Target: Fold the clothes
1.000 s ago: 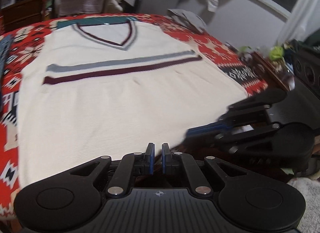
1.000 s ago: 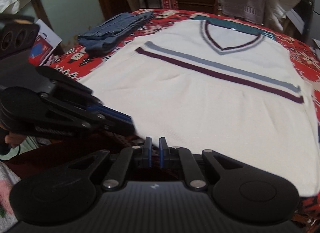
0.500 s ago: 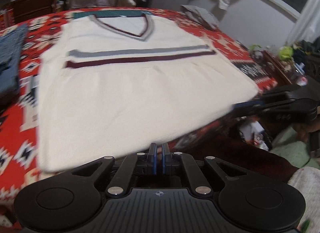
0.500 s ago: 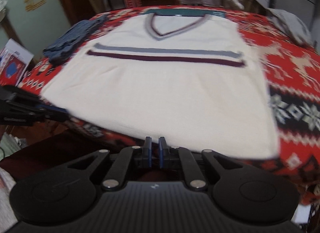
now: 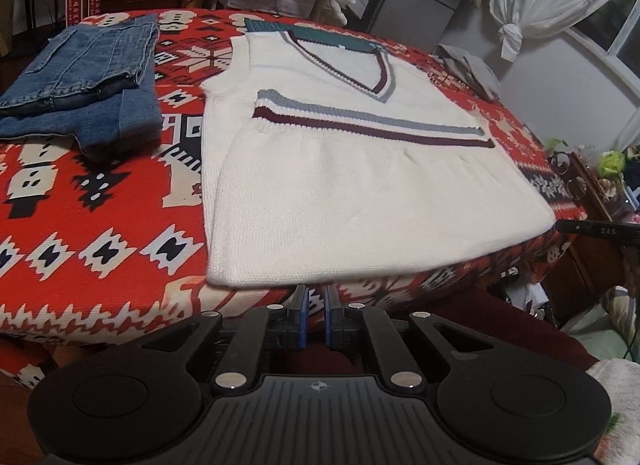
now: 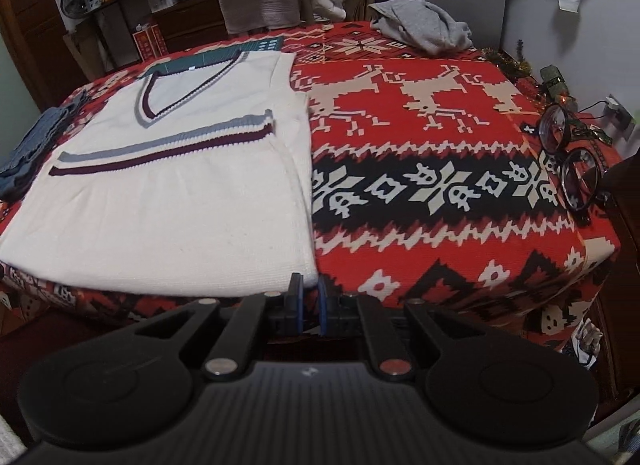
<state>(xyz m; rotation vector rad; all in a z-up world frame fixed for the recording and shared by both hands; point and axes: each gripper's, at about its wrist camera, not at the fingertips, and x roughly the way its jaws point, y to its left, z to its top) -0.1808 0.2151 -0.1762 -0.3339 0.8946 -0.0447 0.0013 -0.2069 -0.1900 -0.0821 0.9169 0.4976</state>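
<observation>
A cream knit vest (image 5: pixel 360 185) with a V-neck and grey and maroon stripes lies flat, front up, on the red patterned blanket (image 5: pixel 100 225). My left gripper (image 5: pixel 313 297) sits just below the hem, a little right of the vest's near left corner, pads almost together with no cloth showing between them. In the right wrist view the vest (image 6: pixel 180 205) fills the left half. My right gripper (image 6: pixel 309 285) is at its near right corner, narrow gap, nothing visibly pinched. Its black tip (image 5: pixel 580 230) shows beside that corner.
Folded blue jeans (image 5: pixel 80 77) lie left of the vest. A crumpled grey garment (image 6: pixel 424 29) sits at the far right corner. Round glasses (image 6: pixel 568 161) rest on the blanket (image 6: pixel 440 185) near the right edge. Furniture and hanging clothes stand behind the bed.
Both grippers have slid apart from the middle of the hem toward its two ends. The vest now lies still and flat, and the jeans have come into the left view.
</observation>
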